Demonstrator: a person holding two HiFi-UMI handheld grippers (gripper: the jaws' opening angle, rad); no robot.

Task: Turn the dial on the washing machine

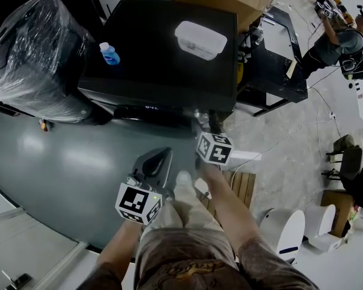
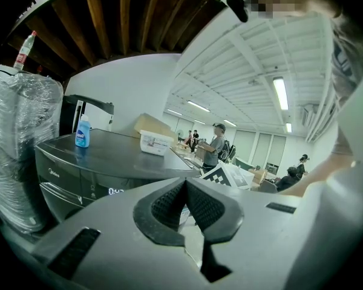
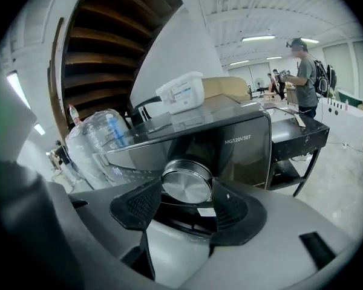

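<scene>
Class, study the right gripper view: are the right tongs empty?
No: the silver dial sits right between the two sides of the right tongs.

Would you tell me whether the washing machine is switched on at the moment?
On. The display on the washing machine shows lit white digits.

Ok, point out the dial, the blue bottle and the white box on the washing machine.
dial [image 3: 186,185]: right gripper view, centre of its shiny metal face.
blue bottle [image 1: 109,54]: head view, middle of its body.
white box [image 1: 200,39]: head view, middle of its lid.
</scene>
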